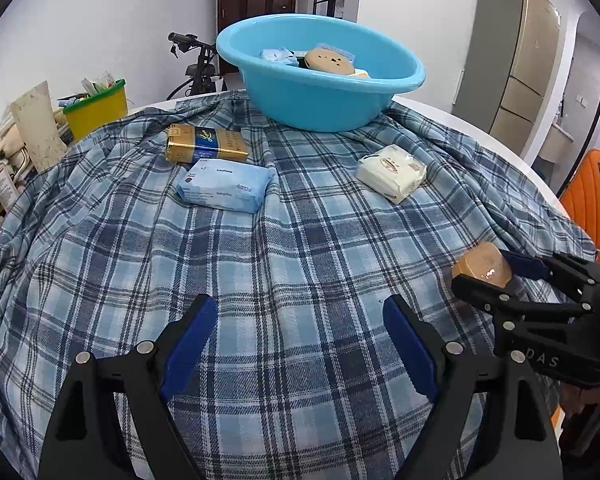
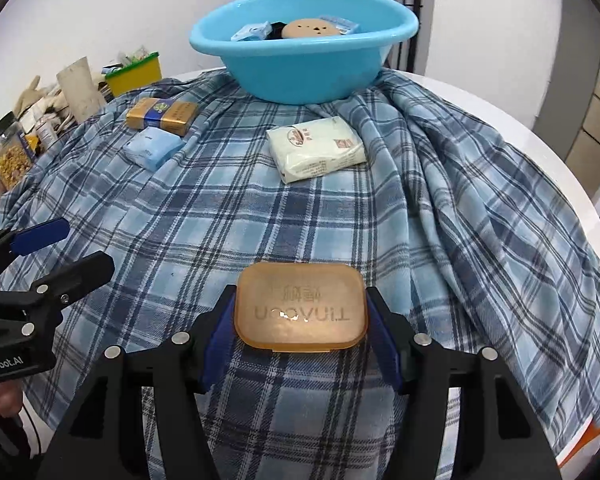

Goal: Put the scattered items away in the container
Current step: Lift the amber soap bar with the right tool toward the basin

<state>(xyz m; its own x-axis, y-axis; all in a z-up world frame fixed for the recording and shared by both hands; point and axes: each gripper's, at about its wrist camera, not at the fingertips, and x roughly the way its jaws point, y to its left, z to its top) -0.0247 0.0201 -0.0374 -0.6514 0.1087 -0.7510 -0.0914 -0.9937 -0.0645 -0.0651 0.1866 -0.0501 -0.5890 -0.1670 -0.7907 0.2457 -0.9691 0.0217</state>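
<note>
Gripping amber soap bar (image 2: pixel 301 307) between right gripper (image 2: pixel 301 340) pads over plaid cloth (image 2: pixel 440 200), left gripper (image 1: pixel 300 344) jaws apart and empty, blue basin (image 2: pixel 304 68) far ahead of both fingertips, tissue packs between.

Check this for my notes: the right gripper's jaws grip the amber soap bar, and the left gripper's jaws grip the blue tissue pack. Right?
Half right. In the left wrist view the left gripper is empty, jaws open above the plaid cloth; the blue tissue pack lies apart. The right gripper does grip the amber soap bar.
</note>
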